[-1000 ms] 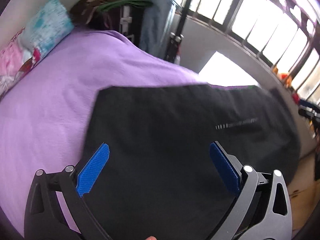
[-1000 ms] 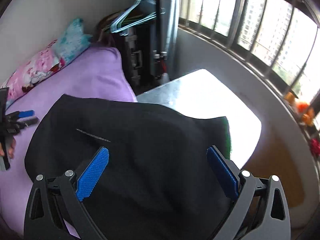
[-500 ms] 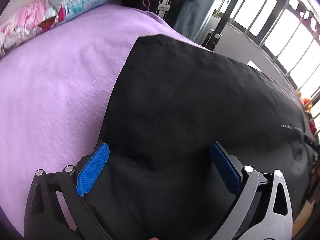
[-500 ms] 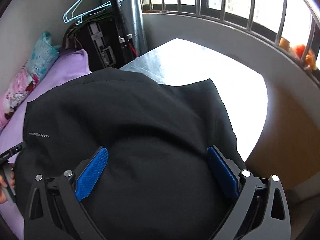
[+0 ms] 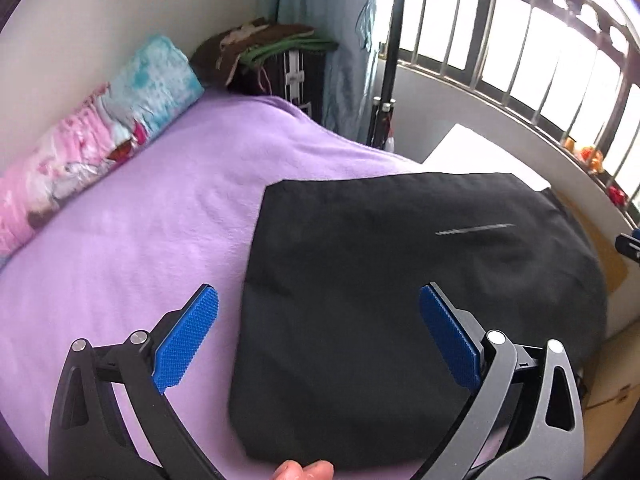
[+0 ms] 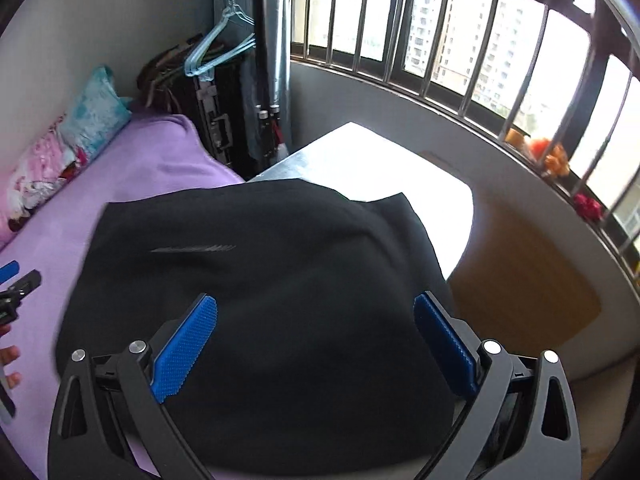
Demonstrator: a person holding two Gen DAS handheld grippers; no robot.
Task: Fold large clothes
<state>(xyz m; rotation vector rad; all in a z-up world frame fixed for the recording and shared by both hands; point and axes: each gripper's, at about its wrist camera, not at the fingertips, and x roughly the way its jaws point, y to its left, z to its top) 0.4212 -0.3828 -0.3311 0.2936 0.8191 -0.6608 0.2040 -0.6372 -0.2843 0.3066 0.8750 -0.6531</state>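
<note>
A black garment (image 5: 392, 280) lies folded into a flat rectangle on the purple bedsheet (image 5: 140, 232), a thin line of pale print across its upper part. My left gripper (image 5: 318, 336) hovers open above its left half, the left pad over the sheet and the right pad over the cloth. In the right wrist view the same black garment (image 6: 280, 288) fills the middle, one corner reaching over the bed's edge. My right gripper (image 6: 314, 344) hangs open above it, holding nothing. The left gripper's tip (image 6: 12, 280) and fingers of a hand show at that view's left edge.
A pink and turquoise pillow (image 5: 96, 136) lies along the wall. Piled clothes on a dark case (image 5: 276, 56) stand at the bed's far corner, with hangers (image 6: 224, 48) nearby. A sunlit white surface (image 6: 372, 168) and brown floor (image 6: 520, 276) lie right of the bed, below a barred window (image 6: 460, 40).
Both grippers have pulled back and tilted up from close over the garment, so more of the bed and room shows. Both stay open. The garment lies in the same place.
</note>
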